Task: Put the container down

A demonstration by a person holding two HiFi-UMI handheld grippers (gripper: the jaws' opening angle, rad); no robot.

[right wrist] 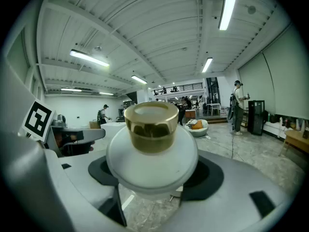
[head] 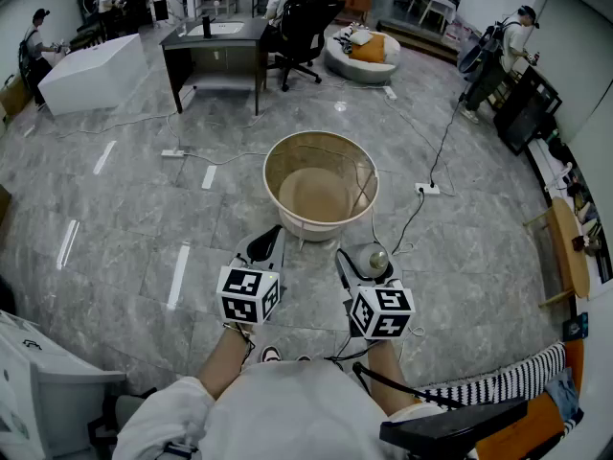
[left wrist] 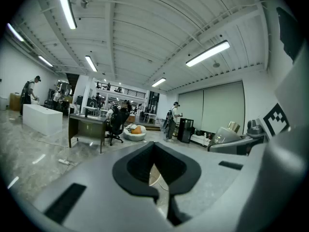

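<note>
I hold a white round container (right wrist: 152, 153) with a gold cap (right wrist: 151, 127) upright in my right gripper (right wrist: 153, 178); its black pads (right wrist: 207, 178) close round the container's body. In the head view the container (head: 370, 259) hangs just right of and nearer than a large beige round basket (head: 271, 175) that stands on the floor. My left gripper (head: 264, 247) is level with the right one, near the basket's front wall. Its jaws meet with nothing between them (left wrist: 157, 170). From the left gripper view the container (left wrist: 227, 132) shows at the right.
The floor is grey marble tile, with cables and a power strip (head: 426, 188) right of the basket. A dark desk (head: 215, 41), an office chair (head: 302, 22), a white block (head: 91, 70) and a beanbag (head: 364, 51) stand farther back. People stand at the room's edges.
</note>
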